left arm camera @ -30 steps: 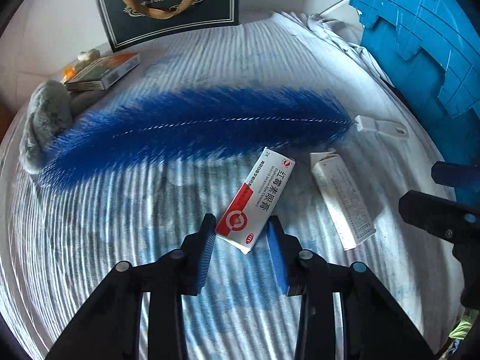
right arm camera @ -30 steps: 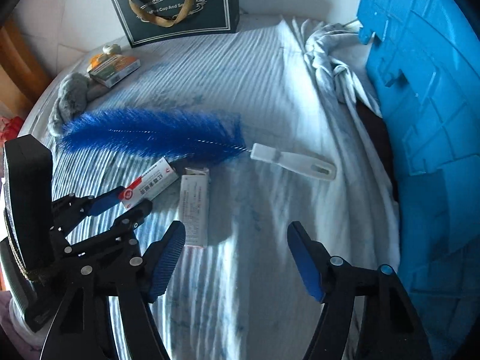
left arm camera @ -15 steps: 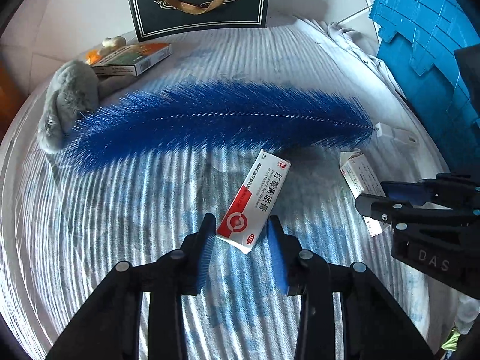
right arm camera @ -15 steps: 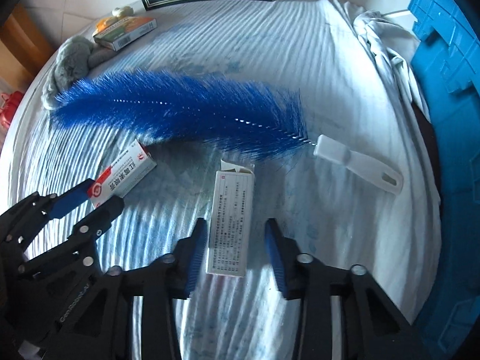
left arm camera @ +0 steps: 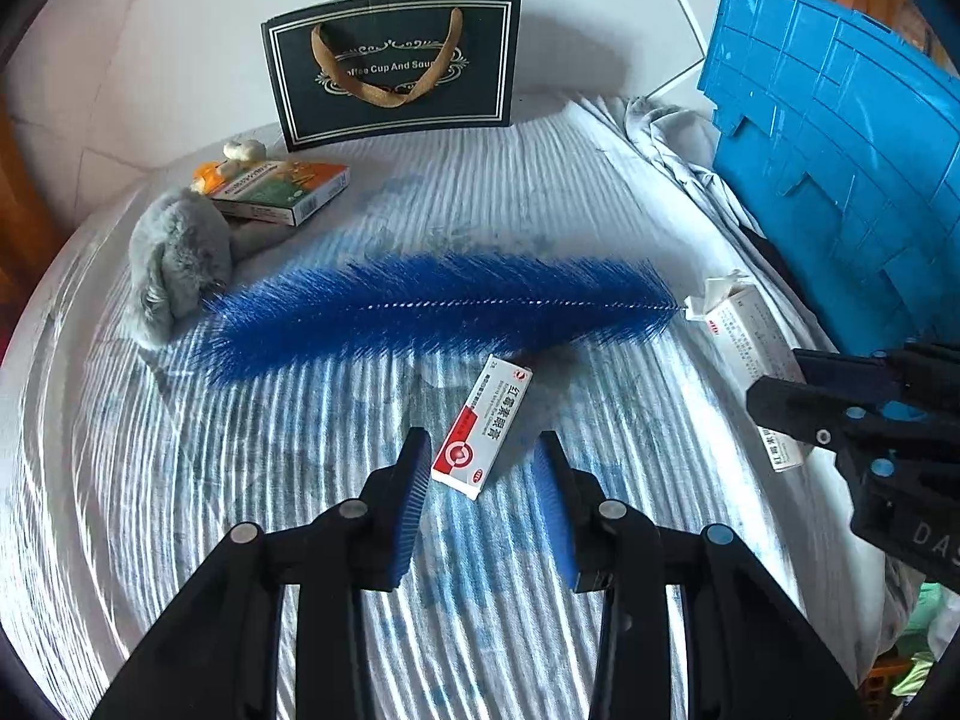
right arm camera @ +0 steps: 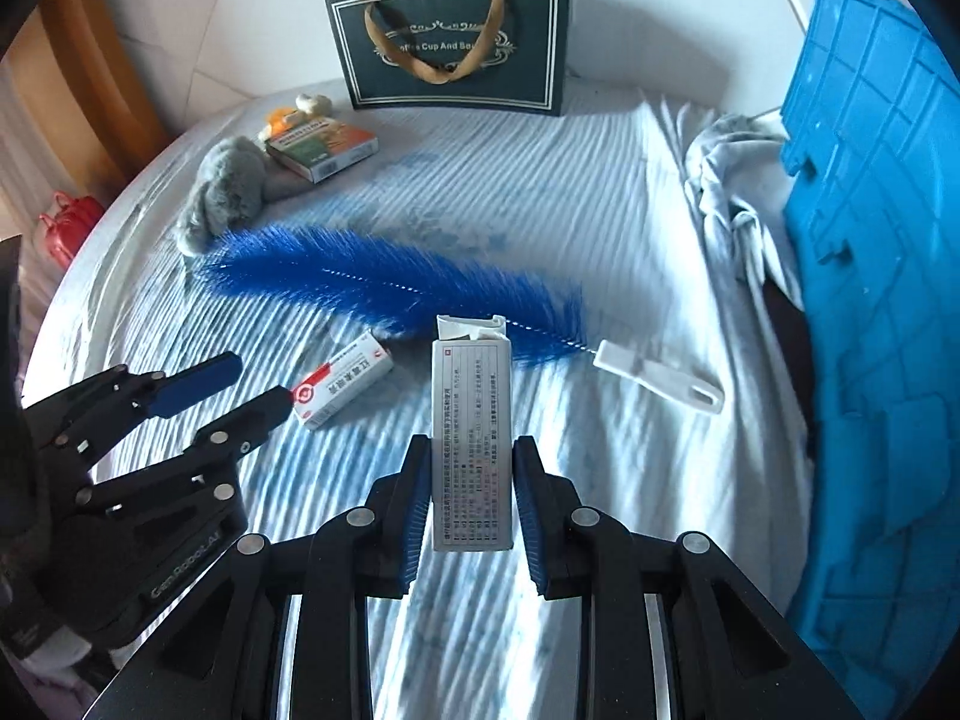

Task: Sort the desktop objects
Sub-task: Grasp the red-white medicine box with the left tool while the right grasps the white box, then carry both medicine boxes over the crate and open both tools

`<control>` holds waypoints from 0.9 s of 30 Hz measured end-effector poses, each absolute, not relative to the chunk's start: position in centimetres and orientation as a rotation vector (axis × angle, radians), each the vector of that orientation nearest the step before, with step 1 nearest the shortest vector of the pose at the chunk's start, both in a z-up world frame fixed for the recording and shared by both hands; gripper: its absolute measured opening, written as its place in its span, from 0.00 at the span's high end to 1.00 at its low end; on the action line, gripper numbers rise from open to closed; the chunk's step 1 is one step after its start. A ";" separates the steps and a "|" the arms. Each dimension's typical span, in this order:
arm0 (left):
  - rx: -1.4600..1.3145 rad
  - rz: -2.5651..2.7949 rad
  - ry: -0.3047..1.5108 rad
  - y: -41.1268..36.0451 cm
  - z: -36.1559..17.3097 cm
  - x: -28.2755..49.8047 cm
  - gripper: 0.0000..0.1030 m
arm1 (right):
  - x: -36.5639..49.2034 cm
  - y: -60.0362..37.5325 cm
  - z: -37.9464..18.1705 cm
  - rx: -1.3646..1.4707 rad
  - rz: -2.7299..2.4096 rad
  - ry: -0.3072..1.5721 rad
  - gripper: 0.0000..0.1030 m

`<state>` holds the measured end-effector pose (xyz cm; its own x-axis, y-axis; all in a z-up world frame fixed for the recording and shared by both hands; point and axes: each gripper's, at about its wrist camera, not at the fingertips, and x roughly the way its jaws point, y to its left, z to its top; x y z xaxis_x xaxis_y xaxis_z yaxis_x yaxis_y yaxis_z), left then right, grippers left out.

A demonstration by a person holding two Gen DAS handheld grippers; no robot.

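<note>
**Left wrist view.** The left gripper (left arm camera: 483, 480) points down at a bed (left arm camera: 180, 480) covered in a striped sheet. The near end of the red-and-white medicine box (left arm camera: 480, 426) sits between its fingers. The left pad lies against the box and a sliver of gap shows at the right pad. The fingers are narrow and opening slightly. The box casts a shadow on the sheet behind it, so it looks lifted clear. Beyond it a blue bristle brush (left arm camera: 438, 312) lies across the middle of the bed. A grey plush toy (left arm camera: 180, 252) touches the brush tip near the left edge, just beside a green-and-orange box (left arm camera: 282, 192). A dark gift bag (left arm camera: 393, 66) stands at the far edge and a blue crate (left arm camera: 840, 180) at the right edge. The right gripper (left arm camera: 798, 384) comes in from the right, holding the white printed box (left arm camera: 750, 354).

**Right wrist view.** The right gripper (right arm camera: 471, 498) has its fingers closed narrowly on the white printed box (right arm camera: 471, 438). Both pads press its long sides, and its open flap end points away towards the brush (right arm camera: 390, 282). The brush's white handle (right arm camera: 660, 375) lies to the right, towards a rumpled cloth (right arm camera: 726, 180) along the crate (right arm camera: 870, 300). At the left, the left gripper (right arm camera: 255, 390) has the red-and-white box (right arm camera: 342, 387) by its near end.
</note>
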<state>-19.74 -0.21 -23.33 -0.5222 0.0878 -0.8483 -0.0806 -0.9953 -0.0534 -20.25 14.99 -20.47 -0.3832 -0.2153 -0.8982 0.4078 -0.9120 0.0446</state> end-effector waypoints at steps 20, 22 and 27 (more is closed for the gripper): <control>-1.608 2.541 -0.016 0.1 -28.6 -24.5 0.74 | -23.0 15.1 -25.5 1.624 -2.283 0.227 0.74; -1.570 2.574 -0.032 0.0 -27.3 -23.7 0.74 | -23.0 14.8 -25.0 1.603 -2.287 0.240 0.74; -1.411 2.678 -0.070 -0.4 -22.0 -21.1 0.74 | -21.6 14.5 -21.7 1.499 -2.330 0.251 0.74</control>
<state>-21.08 -0.41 -22.00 -0.5607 0.1217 -0.8190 -0.0787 -0.9925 -0.0937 -21.64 14.52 -21.75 -0.3738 -0.2005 -0.9056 0.3888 -0.9203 0.0433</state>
